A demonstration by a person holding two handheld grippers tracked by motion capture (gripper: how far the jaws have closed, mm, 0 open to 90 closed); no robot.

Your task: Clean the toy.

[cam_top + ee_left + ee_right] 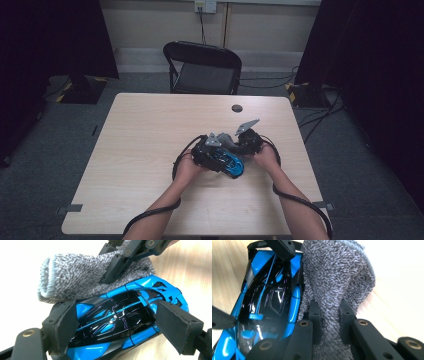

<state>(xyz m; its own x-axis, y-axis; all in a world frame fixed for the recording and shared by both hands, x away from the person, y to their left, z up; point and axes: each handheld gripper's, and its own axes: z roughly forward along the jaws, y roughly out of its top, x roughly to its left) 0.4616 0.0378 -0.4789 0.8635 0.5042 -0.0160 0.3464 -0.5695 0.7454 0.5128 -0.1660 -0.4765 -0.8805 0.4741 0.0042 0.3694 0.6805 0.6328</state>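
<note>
A glossy blue and black toy car lies lengthwise between the padded jaws of my left gripper, which is shut on its two ends. A grey knitted cloth rests against the car's side. My right gripper is shut on a pinched fold of that cloth. In the high view the car is just right of the table's middle, with the left gripper and the right gripper close together over it. The cloth touches the car's roof edge.
The light wooden table carries a small dark round disc near its far edge. A black folding chair stands beyond the table. Cables run from both grippers along the forearms, and more lie on the floor at the right.
</note>
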